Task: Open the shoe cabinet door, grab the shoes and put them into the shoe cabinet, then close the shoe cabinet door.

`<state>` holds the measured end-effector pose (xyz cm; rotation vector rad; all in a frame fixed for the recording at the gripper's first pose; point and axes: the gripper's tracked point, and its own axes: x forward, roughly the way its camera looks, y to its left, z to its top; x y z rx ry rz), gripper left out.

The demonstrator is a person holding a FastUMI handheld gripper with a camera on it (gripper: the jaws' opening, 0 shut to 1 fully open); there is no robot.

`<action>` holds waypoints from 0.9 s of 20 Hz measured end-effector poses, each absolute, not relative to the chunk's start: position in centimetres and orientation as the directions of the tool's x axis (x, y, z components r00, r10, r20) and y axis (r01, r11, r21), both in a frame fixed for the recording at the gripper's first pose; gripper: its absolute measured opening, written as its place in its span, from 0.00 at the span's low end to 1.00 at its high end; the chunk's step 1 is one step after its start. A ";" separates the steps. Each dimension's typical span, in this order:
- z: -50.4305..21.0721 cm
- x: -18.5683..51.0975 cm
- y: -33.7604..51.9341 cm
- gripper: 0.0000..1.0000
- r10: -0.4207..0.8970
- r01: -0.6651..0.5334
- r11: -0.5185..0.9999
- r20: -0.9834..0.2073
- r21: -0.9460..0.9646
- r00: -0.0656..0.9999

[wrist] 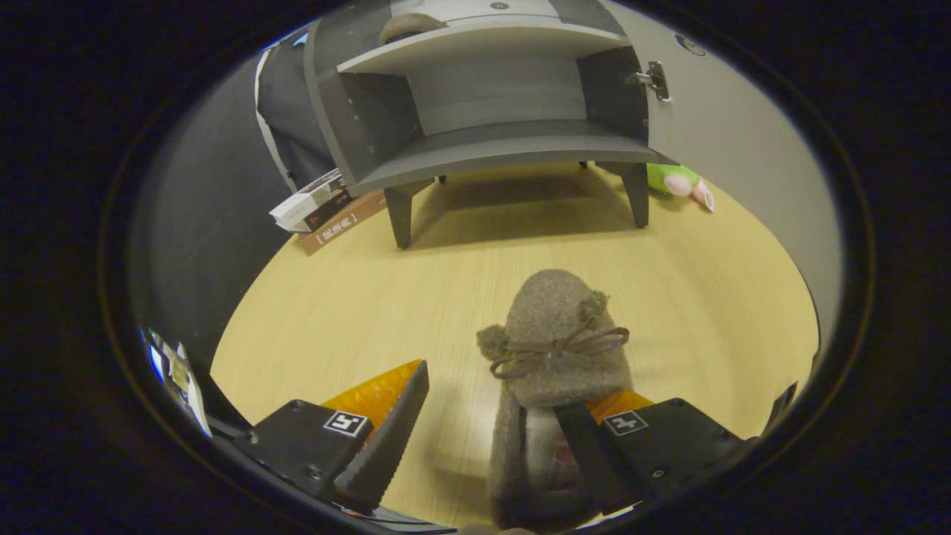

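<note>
One grey felt slipper is lying between the widely spread fingers of the gripper, toe facing the open shoe cabinet beyond, awaiting grasp.

two shoes, one cabinet, two books

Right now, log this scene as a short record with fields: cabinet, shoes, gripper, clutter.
cabinet: grey wooden shoe cabinet on legs, beyond the gripper; door swung open
upper shelf: one brown-grey shoe already there
lower shelf: bare
floor shoe: brown-grey felt slipper with bow, toe toward the cabinet
gripper: open; one finger inside the slipper's opening, the other off to its side
clutter: books by the cabinet leg; green plush toy behind the door
</note>
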<state>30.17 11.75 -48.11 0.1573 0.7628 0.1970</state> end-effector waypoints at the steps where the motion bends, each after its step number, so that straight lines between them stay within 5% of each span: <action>1: -48.2 30.6 11.7 1.00 0.226 -0.110 0.971 -0.671 0.212 0.706; 5: -48.5 31.8 11.5 0.98 0.217 -0.104 0.973 -0.672 0.205 0.708; 8: -48.8 32.0 10.8 0.81 0.198 -0.114 0.979 -0.685 0.167 0.701; 15: -48.4 30.9 10.7 0.16 0.227 -0.117 0.973 -0.717 0.200 0.659; 18: -46.3 30.0 11.3 0.10 0.251 -0.135 0.967 -0.698 0.218 0.671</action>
